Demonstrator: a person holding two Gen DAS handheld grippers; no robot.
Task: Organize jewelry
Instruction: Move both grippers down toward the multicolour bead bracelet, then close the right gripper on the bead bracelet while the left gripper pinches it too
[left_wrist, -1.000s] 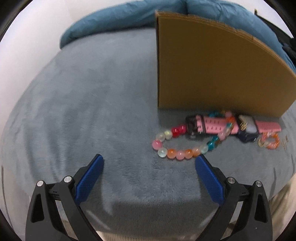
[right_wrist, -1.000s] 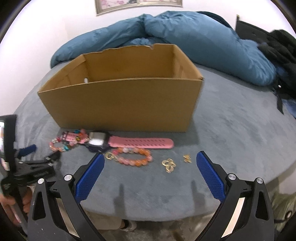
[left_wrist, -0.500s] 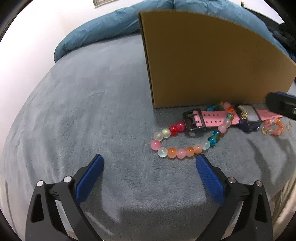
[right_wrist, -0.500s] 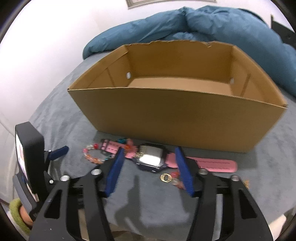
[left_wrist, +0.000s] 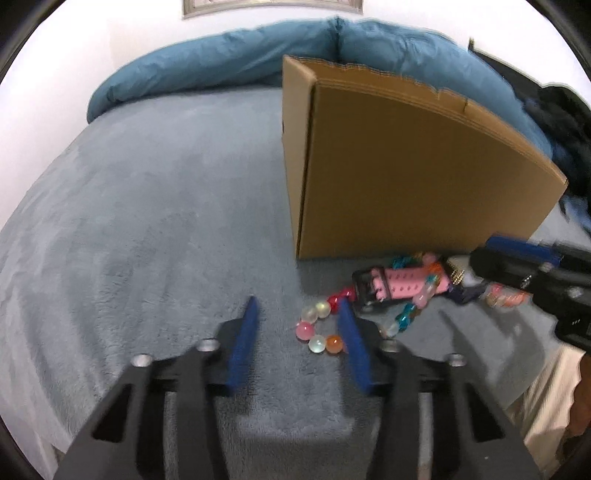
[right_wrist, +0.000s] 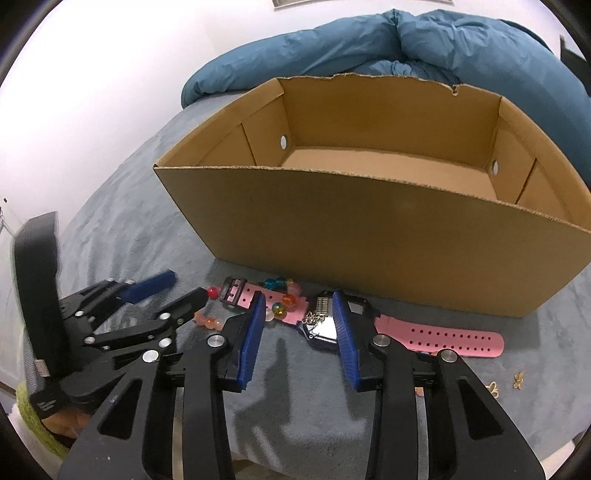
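A bracelet of coloured beads (left_wrist: 309, 314) lies on the grey bed cover (left_wrist: 166, 221). My left gripper (left_wrist: 298, 310) hovers over its near end. Its jaws are closing, with a few beads between the pads but untouched. A pink-strapped watch (right_wrist: 443, 339) lies in front of the cardboard box (right_wrist: 369, 240). My right gripper (right_wrist: 299, 301) is over the watch face (right_wrist: 321, 330). Those jaws are closing too, and neither pad presses on the watch. A small orange bead bracelet (left_wrist: 506, 297) lies beyond the watch.
The open-topped box (left_wrist: 406, 177) stands just behind the jewelry. Two gold earrings (right_wrist: 493, 387) lie near the bed's front edge on the right. A blue duvet (right_wrist: 406, 44) is heaped behind the box. A trouser leg (left_wrist: 546, 387) shows at lower right.
Both grippers' jaws have narrowed from wide open. The right gripper has swung left from the earrings and orange bracelet to over the watch face. The left gripper has tilted up slightly, over the bead bracelet.
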